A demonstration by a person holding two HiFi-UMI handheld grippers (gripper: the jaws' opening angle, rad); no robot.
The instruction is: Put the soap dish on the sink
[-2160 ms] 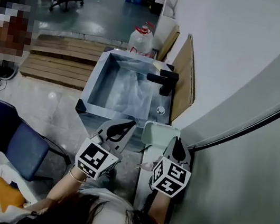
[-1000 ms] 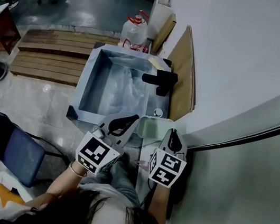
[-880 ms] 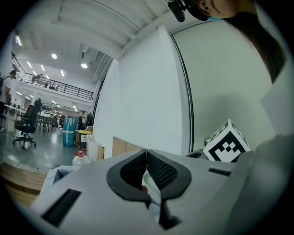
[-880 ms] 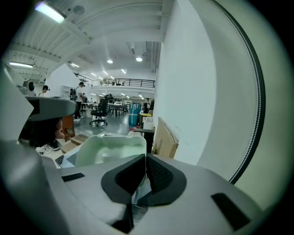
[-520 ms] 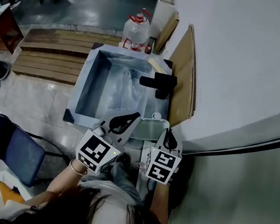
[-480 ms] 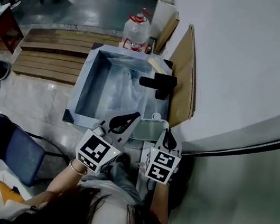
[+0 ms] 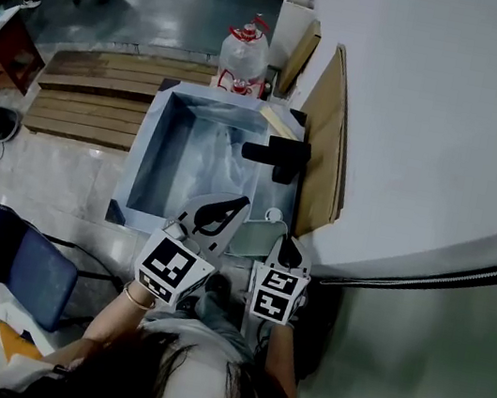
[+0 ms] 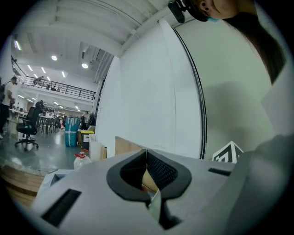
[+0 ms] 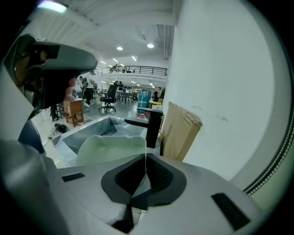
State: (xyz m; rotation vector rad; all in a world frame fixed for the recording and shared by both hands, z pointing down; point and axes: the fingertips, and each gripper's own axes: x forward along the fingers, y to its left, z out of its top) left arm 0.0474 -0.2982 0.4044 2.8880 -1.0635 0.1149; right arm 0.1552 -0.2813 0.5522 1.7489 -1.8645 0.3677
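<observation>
A black faucet point(image 7: 278, 155) stands on the sink point(image 7: 139, 147) rim.

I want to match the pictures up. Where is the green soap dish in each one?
Head view: the soap dish is at lower middle, by the near right corner of the sink, held by the right tool.
Right gripper view: it is lower left of middle, just past the jaws.
Left gripper view: not seen.
Shared landmark: the cardboard sheet leaning on the wall.
</observation>
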